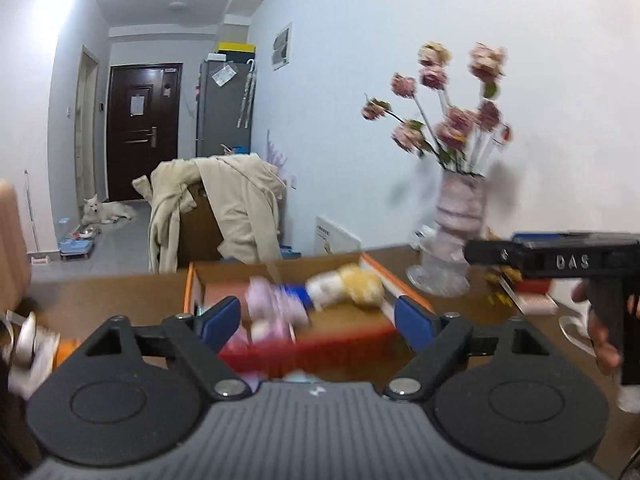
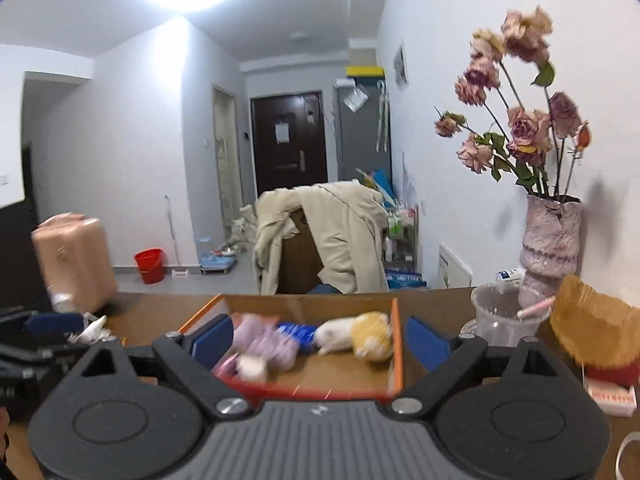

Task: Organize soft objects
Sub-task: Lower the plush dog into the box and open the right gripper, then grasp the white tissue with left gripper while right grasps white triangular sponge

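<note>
Two grippers, both with blue-padded fingers spread wide and gripping nothing. Beyond and between the left gripper fingers sits an orange-edged cardboard box holding a lilac plush toy and a white-and-yellow plush toy. Right gripper frames the same box; the yellow plush lies nearer its right finger.

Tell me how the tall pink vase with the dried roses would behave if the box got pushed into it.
The vase looks narrow and tall, with long rose stems spreading well above its mouth, so it is probably top-heavy and apt to tip. Its rough glazed surface suggests ceramic: likely rigid, fairly heavy, and breakable. It stands close to the clear plastic cup, which it might knock over.
</note>
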